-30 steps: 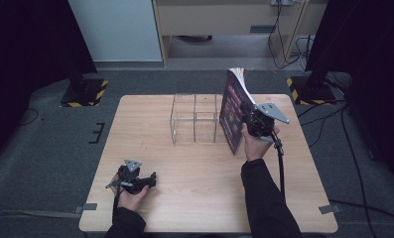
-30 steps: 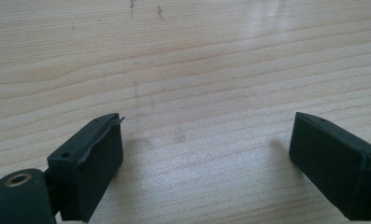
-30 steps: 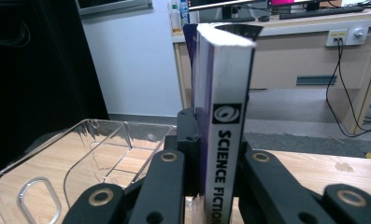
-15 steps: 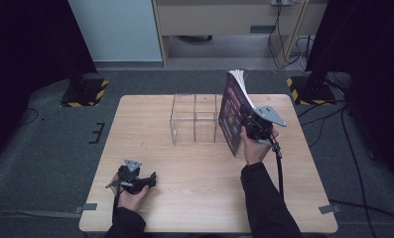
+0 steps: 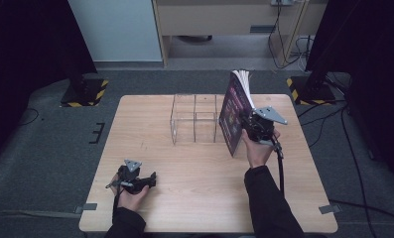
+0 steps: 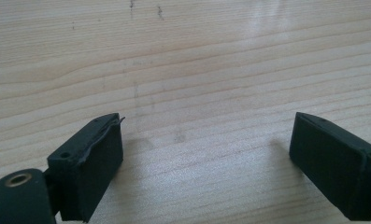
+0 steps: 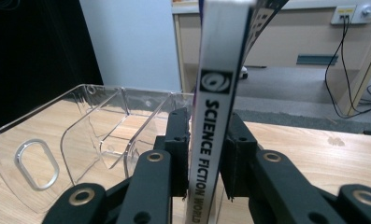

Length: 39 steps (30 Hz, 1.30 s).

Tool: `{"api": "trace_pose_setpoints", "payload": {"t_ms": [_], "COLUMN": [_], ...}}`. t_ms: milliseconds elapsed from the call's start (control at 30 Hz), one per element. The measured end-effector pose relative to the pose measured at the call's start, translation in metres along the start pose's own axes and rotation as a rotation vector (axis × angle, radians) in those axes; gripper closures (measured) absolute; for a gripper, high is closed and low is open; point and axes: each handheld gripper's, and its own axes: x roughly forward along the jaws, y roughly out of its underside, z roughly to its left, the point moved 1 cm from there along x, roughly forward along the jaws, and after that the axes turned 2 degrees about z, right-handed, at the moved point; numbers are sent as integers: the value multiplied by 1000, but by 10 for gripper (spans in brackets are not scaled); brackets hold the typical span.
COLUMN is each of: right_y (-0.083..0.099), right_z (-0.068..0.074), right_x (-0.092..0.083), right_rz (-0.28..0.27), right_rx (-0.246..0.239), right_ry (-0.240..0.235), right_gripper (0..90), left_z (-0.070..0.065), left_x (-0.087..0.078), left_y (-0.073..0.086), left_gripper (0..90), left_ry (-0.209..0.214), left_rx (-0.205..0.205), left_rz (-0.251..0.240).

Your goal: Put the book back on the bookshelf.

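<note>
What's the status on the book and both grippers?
Right gripper clamps the book by its spine, upright beside clear organizer. Left gripper open, idle over table. Nothing in the way.

1. My work surface is a rectangular table of light wood [image 5: 194,173] with a visible grain; it stands on a dark grey carpeted floor [image 5: 45,163].
2. A clear plastic organiser with divided compartments [image 5: 194,119] rests directly on the table, towards the far edge, near the middle.
3. Just right of the organiser, a magazine with a dark purple cover and white spine [image 5: 232,116] stands upright; its lower edge seems to reach the wood, though I cannot tell for sure.
4. In my left gripper view the wood [image 6: 197,70] shows faint scuffs and small dark marks.
</note>
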Motion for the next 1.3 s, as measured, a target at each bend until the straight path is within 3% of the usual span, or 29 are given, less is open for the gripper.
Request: {"api": "trace_pose_setpoints", "payload": {"t_ms": [33, 200, 633, 767, 933, 1033, 1100, 1300], "right_y": [0, -1, 11, 10, 6, 4, 0, -8], "right_z": [0, 2, 7, 8, 6, 5, 5, -1], "right_x": [1, 2, 7, 8, 7, 5, 1, -3], "right_rz": [10, 13, -119, -115, -71, -62, -70, -48], "right_rx": [1, 9, 74, 76, 73, 53, 37, 32], "right_ry": [3, 11, 82, 93, 81, 80, 74, 48], "right_gripper": [811, 828, 830, 828, 821, 779, 679, 525], "left_z": [0, 0, 0, 0, 0, 0, 0, 0], "left_x": [0, 0, 0, 0, 0, 0, 0, 0], "left_y": [0, 0, 0, 0, 0, 0, 0, 0], "left_gripper": [90, 90, 90, 90, 90, 90, 90, 90], "left_ry": [0, -1, 0, 0, 0, 0, 0, 0], "left_rx": [0, 1, 0, 0, 0, 0, 0, 0], "left_rz": [0, 0, 0, 0, 0, 0, 0, 0]}}
